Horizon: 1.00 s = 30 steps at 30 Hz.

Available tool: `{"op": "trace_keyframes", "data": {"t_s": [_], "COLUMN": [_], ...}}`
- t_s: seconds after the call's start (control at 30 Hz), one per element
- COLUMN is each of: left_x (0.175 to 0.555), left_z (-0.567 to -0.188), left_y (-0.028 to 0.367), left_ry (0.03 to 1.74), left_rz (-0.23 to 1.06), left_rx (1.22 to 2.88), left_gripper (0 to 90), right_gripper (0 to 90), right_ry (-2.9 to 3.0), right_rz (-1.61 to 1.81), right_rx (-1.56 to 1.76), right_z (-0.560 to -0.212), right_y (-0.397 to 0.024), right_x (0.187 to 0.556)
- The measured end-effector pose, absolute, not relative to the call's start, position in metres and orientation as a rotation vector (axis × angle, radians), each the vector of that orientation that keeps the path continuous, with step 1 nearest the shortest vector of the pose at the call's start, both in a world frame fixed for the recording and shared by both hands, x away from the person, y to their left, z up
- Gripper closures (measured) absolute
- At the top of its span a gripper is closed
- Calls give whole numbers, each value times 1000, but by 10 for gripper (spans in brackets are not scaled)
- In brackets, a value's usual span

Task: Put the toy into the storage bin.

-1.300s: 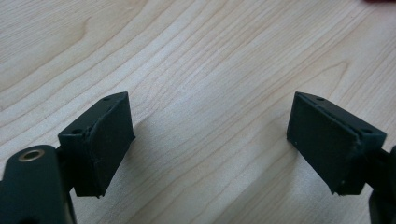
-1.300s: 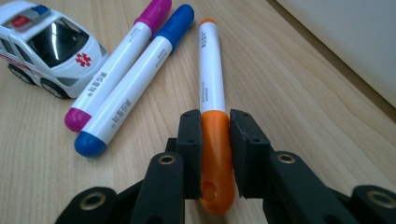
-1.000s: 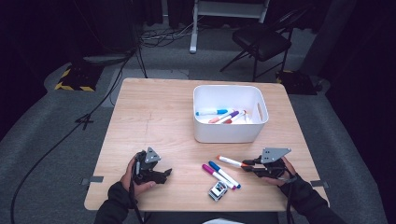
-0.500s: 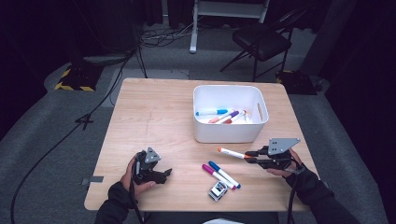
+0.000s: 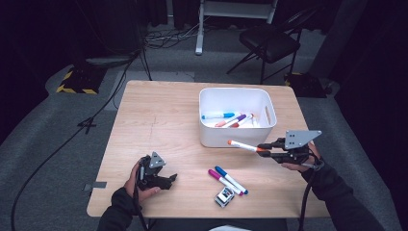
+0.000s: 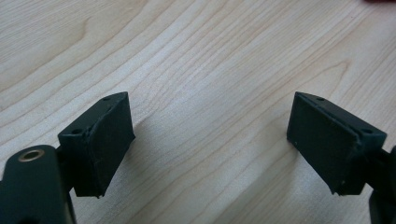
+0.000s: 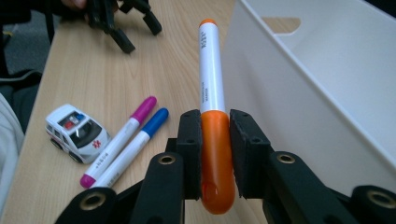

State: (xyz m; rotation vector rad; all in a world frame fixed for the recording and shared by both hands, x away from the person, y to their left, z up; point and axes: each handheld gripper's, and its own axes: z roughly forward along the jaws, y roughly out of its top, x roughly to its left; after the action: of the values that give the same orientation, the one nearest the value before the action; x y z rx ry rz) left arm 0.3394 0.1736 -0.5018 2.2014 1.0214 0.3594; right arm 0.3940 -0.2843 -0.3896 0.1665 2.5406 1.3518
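My right gripper (image 5: 263,148) is shut on the orange cap end of a white orange-capped marker (image 5: 243,145), held roughly level above the table just in front of the white bin (image 5: 211,137). In the right gripper view the marker (image 7: 212,79) points away between the jaws, alongside the bin's wall (image 7: 299,93). A pink marker (image 5: 220,179) and a blue marker (image 5: 232,179) lie side by side on the table. My left gripper (image 5: 168,179) rests at the front left, open, with bare wood between its pads (image 6: 100,140).
Several markers (image 5: 219,116) lie inside the bin. A small toy ambulance (image 5: 223,196) sits near the table's front edge, beside the two markers. The wooden table (image 5: 159,115) has free room on its left half. A chair (image 5: 269,43) stands behind the table.
My right gripper has risen from the table with the orange marker and moved slightly toward the bin. The left gripper has stayed put.
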Motion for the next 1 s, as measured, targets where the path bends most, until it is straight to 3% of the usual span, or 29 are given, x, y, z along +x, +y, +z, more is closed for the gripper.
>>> {"op": "trace_keyframes", "data": {"t_s": [0.57,1.0], "left_x": [339,340], "left_z": [-502,-501], "left_y": [174,174], "left_ry": [1022,1012], "left_rz": [359,384], "left_rx": [2201,2204], "left_gripper": [149,147], "right_gripper": [752,752], "right_ry": [2476,2448], "right_rz": [1356,1304], "right_rx": [154,189], "right_z": [-342,-328], "right_y": [-293,-292], "right_x": [409,429]}}
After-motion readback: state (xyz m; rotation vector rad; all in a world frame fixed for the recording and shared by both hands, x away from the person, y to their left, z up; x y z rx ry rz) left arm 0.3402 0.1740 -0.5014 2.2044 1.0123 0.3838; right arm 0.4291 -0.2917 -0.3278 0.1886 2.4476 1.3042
